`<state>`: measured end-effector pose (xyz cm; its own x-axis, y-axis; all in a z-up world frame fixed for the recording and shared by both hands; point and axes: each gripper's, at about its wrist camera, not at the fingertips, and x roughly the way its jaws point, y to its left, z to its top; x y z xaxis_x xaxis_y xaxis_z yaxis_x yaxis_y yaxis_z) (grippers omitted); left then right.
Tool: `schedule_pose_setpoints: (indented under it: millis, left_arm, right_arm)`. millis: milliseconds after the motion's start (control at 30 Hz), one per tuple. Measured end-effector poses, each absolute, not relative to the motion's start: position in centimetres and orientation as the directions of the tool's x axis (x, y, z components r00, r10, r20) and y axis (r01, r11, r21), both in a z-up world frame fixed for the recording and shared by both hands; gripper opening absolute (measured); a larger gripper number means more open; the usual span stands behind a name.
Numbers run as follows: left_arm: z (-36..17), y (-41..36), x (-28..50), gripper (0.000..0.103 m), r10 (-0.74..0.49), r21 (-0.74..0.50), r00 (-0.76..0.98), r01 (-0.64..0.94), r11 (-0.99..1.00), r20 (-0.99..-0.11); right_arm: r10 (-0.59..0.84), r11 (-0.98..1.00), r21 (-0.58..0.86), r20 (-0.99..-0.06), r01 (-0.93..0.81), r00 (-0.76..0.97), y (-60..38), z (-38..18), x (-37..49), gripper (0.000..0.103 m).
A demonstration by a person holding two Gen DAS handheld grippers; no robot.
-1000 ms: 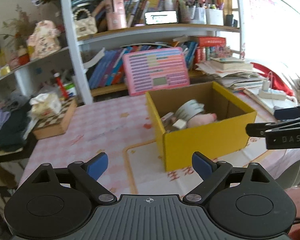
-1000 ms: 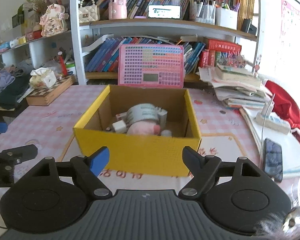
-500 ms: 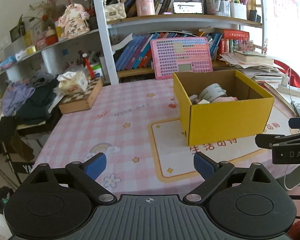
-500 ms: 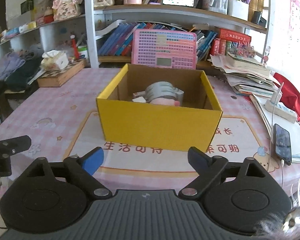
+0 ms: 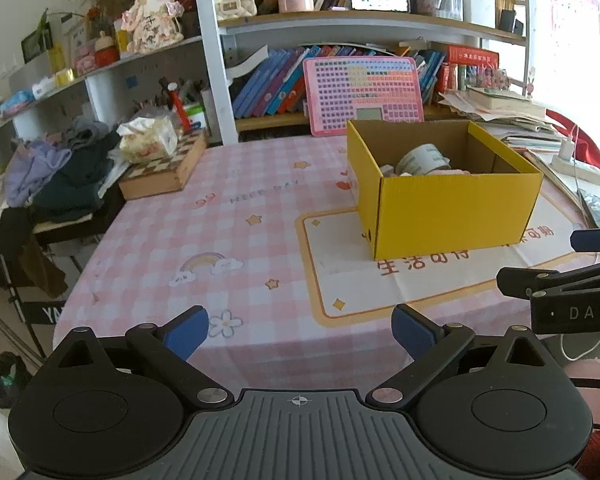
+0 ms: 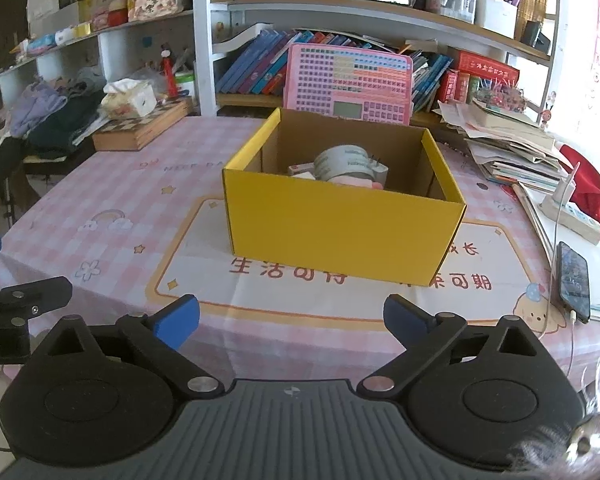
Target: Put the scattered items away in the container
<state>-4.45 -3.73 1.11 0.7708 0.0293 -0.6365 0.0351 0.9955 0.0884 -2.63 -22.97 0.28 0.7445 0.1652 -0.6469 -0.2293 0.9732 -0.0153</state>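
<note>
A yellow cardboard box (image 5: 456, 210) (image 6: 340, 228) stands on the pink checked tablecloth. Inside it lie a roll of tape (image 5: 422, 159) (image 6: 346, 162), something pink (image 6: 358, 181) and a few small items. My left gripper (image 5: 300, 330) hangs over the table's near edge, left of the box, its jaws opening wide with nothing between them. My right gripper (image 6: 291, 316) faces the box's front wall from the near edge, its jaws also opening, empty. Each gripper shows at the side of the other's view.
A pink keyboard toy (image 6: 348, 84) leans on the bookshelf behind the box. A wooden checkerboard box (image 5: 164, 170) with a tissue pack sits far left. Papers (image 6: 508, 144), a power strip (image 6: 572, 216) and a phone (image 6: 575, 280) lie at the right.
Both grippers have drawn back from the box toward the table's near edge, so the box looks smaller. The jaws of both stand a little wider.
</note>
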Motion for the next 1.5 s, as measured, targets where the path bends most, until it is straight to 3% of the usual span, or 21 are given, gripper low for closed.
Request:
schedule_pose_setpoints:
  millis: [1500]
  left_arm:
    - [0.61, -2.98, -4.35, 0.101, -0.022, 0.015, 0.745, 0.042, 0.999, -0.667]
  right_arm:
    - [0.162, 0.972, -0.017, -0.672, -0.233, 0.723, -22.58, -0.06, -2.47, 0.102]
